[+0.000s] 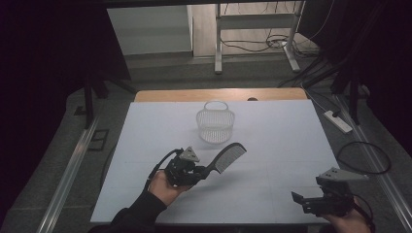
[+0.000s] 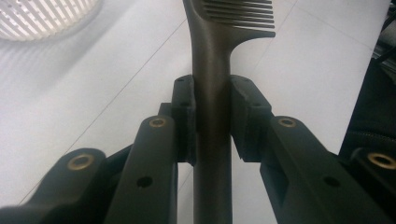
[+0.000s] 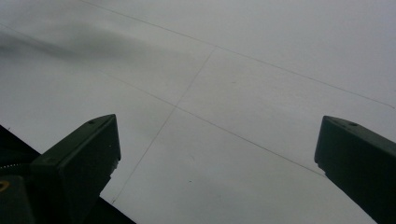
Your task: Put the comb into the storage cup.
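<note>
White sheeting covered the bench point(image 1: 272, 145), and behind it a dim room showed bare floor, metal frame legs and loose cables. We held the left gripper point(image 1: 198, 173) near the front of the bench, a little left of centre, and its jaws were pinched on the handle of a black comb point(image 1: 228, 158); in the left gripper view the dark handle point(image 2: 212, 116) ran straight up between the two pads, which pressed on it from both sides, with the teeth fanning out at the top. The comb was lifted clear of the bench, its toothed end pointing up and away toward a white slatted basket point(image 1: 215, 124) that stood upright near the far middle of the bench, well apart from the comb's tip. We judged the step in hand to be the carry: the comb was picked up and was on its way to the basket. The next move, as we read it, called for bringing the comb over the basket's rim, tipping it teeth-first or handle-first into the opening, and only then letting go. Our right gripper point(image 1: 311, 200) rested at the front right corner, jaws spread wide with nothing between them but bare bench.
</note>
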The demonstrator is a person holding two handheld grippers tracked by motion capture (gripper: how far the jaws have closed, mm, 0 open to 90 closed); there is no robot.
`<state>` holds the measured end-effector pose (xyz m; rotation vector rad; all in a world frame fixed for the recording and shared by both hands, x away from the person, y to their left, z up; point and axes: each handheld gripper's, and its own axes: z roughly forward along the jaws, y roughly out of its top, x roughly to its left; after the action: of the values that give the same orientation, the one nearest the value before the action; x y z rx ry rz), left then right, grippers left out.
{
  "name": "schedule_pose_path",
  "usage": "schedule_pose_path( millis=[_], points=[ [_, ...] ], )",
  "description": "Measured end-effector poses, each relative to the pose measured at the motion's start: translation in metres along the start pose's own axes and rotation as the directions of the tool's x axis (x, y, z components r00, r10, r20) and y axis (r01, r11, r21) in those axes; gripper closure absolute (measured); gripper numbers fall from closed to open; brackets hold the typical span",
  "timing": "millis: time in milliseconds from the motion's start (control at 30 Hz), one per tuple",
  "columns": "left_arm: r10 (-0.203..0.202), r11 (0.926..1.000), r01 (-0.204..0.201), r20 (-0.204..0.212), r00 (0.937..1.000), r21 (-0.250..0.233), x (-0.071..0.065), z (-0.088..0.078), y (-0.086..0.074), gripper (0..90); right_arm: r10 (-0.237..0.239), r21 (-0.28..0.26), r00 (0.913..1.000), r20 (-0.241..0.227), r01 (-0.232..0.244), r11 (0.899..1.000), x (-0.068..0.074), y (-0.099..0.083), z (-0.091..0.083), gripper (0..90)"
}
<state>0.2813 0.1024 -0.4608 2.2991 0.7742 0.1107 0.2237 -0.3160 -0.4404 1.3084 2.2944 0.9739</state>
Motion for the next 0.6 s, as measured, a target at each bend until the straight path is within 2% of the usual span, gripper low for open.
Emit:
schedule_pose_path(
  millis=[133, 300, 600],
  points=[
    [0.000, 0.9999, 0.000, 0.000, 1.0000, -0.016, -0.001, -0.003, -0.001, 72.3, -0.010, -0.013, 0.9999, -0.004, 0.010, 1.000, 0.001, 0.000, -0.002, 0.0],
    [0.007, 0.9994, -0.007, -0.006, 1.0000, -0.034, -0.004, -0.008, -0.001, 72.3, -0.013, -0.037, 0.9992, -0.038, 0.011, 0.999, 0.003, 0.002, -0.002, 0.0],
    [0.009, 0.9989, -0.009, -0.003, 1.0000, -0.046, -0.007, -0.011, -0.004, 72.4, -0.027, -0.120, 0.9932, -0.113, 0.013, 0.993, 0.005, 0.015, 0.000, 0.0]
  ],
)
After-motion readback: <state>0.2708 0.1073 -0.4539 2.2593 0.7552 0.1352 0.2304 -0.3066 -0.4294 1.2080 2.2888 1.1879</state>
